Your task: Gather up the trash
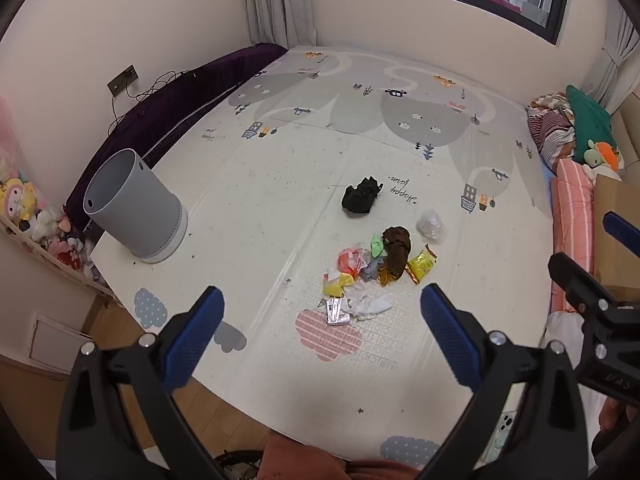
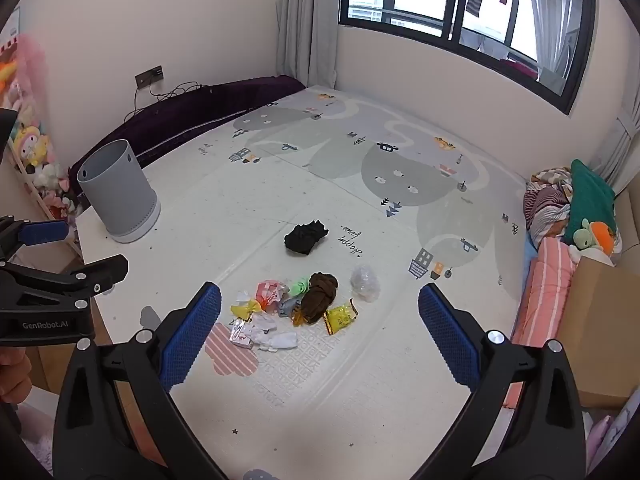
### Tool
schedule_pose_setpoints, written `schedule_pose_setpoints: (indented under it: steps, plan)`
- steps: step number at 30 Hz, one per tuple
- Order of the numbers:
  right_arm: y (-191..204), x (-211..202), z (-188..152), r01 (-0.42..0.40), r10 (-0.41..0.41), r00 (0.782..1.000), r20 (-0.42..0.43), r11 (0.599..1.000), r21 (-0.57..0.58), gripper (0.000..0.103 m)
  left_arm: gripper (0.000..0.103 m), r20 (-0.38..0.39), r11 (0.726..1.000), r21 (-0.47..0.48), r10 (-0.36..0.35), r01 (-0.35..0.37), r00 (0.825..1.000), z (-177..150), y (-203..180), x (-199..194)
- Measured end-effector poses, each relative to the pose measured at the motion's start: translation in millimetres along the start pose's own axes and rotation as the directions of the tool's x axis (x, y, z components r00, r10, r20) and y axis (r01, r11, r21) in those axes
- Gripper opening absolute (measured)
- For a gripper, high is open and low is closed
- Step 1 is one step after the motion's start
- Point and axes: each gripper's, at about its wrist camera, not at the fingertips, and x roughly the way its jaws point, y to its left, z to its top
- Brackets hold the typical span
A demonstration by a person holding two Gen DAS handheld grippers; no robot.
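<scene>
Upside-down, play mat [image 2: 280, 184] lettering "Happy home", left gripper [image 2: 76, 252] "GenRobot.AI"

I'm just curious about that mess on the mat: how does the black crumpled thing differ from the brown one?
The black crumpled thing lies alone, farther out on the play mat; the brown one sits inside the litter cluster, touching a yellow wrapper. The black one looks flat and spread; the brown one looks bunched and knotted. Both are dark, crumpled, and untouched on the mat.

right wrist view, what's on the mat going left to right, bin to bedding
grey bin → yellow wrapper → black cloth → clear plastic bag → striped bedding pile
</scene>
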Motion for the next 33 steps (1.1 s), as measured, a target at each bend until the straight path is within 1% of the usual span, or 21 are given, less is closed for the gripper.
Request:
schedule_pose_setpoints:
  steps: [10,21,29,33]
  plan:
    - [3.9,-1.8,-1.6,0.003,-0.003,1.0,0.001,1.0,0.005,0.096,0.098,0.001,1.0,0.0,-0.001,0.001,1.0,-0.5,-0.2,-0.1]
    - [1.7,-1.8,0.7,0.001,-0.001,1.0,0.001,1.0,0.001,0.096,0.098,0.004,1.0,-0.002,-0.001,0.001,1.0,-0.2,0.2,-0.8]
    - [-3.8,-1.0,-5.0,-0.001,0.001,1.0,0.003,1.0,0.003,0.096,0.098,0.008,1.0,-0.009,-0.001,0.001,1.0,-0.3,1.6,-4.4]
    - [2.8,-3.5,-1.1,-0.003,0.003,1.0,0.004,1.0,0.004,0.096,0.098,0.01,1.0,-0.011,-0.003,0.003,1.0,-1.7,3.0,-4.8]
